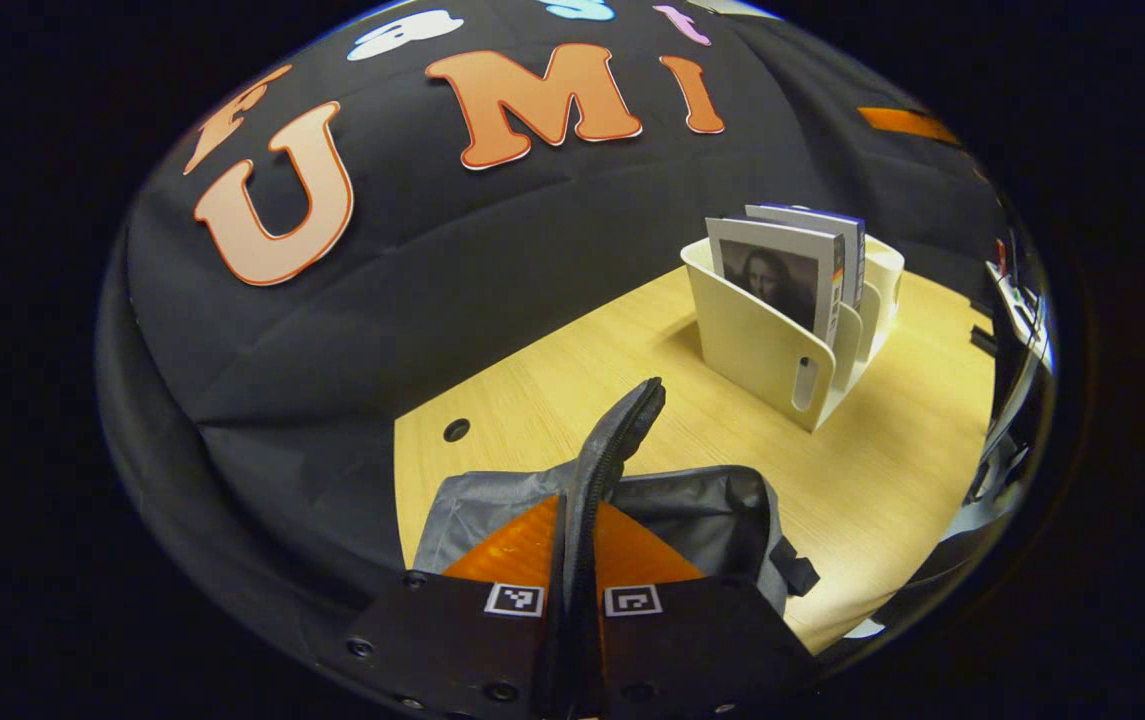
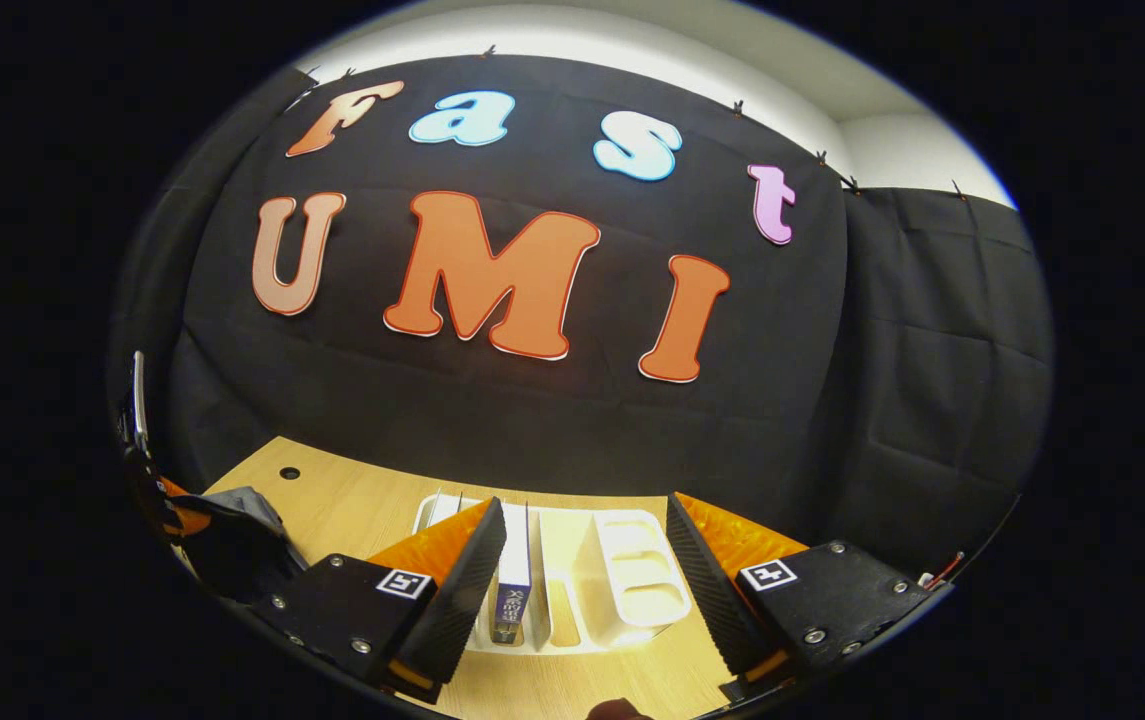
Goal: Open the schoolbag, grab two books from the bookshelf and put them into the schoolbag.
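Left gripper (image 1: 580,560) is seen clamped, fingers together, on a dark strap (image 1: 622,430) of the grey schoolbag (image 1: 702,505), which lies on the wooden table (image 1: 892,470) at the near edge. Cream bookshelf (image 1: 782,345) stands farther back on the table, well apart from the bag, with two books (image 1: 782,270) upright in its slots. In the right gripper view, right gripper (image 2: 587,560) is held above the bookshelf (image 2: 632,570), fingers wide apart, with one upright book (image 2: 514,580) between them, just beside one finger. Schoolbag (image 2: 232,540) is seen at far left.
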Available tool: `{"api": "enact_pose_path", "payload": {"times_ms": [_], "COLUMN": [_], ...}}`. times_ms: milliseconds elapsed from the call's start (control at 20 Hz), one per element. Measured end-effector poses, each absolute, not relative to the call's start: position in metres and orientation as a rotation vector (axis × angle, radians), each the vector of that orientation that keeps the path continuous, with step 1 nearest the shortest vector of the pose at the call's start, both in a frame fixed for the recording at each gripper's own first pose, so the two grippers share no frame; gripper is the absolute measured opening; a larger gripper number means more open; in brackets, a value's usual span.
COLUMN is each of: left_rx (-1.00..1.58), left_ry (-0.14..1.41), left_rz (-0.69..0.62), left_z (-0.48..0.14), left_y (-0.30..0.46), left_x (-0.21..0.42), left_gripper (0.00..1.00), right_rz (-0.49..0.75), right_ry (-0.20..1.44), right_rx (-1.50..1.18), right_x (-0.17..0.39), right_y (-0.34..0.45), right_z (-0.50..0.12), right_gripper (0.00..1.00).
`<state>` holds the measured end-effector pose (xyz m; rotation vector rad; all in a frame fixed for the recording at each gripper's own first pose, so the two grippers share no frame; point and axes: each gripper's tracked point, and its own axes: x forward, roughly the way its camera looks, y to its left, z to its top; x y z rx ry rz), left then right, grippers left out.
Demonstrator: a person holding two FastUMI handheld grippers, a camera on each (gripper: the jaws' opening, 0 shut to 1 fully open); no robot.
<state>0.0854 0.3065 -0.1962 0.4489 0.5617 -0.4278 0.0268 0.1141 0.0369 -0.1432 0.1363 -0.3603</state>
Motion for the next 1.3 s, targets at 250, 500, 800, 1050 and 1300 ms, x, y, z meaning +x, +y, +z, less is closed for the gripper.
{"api": "enact_pose_path", "payload": {"times_ms": [250, 500, 800, 1050, 1300], "left_rx": [0.393, 0.254, 0.136, 0.15, 0.194], "left_ry": [0.602, 0.662, 0.767, 0.8, 0.802], "left_rz": [-0.532, -0.571, -0.587, -0.607, -0.594], "left_z": [-0.175, -0.153, -0.139, -0.137, -0.139], "left_y": [0.315, 0.317, 0.316, 0.309, 0.306], "left_x": [0.095, 0.101, 0.098, 0.1, 0.103], "left_gripper": [0.08, 0.07, 0.06, 0.07, 0.06], "right_rz": [-0.26, -0.104, 0.036, 0.096, 0.113], "right_ry": [0.269, 0.401, 0.609, 0.779, 0.899], "right_rx": [-0.118, -0.169, -0.081, -0.086, -0.1], "right_x": [0.055, 0.086, 0.12, 0.126, 0.154], "right_y": [0.145, 0.174, 0.194, 0.193, 0.195], "right_z": [0.038, 0.034, 0.004, -0.029, -0.064], "right_gripper": [0.96, 0.97, 0.97, 0.97, 0.93]}}
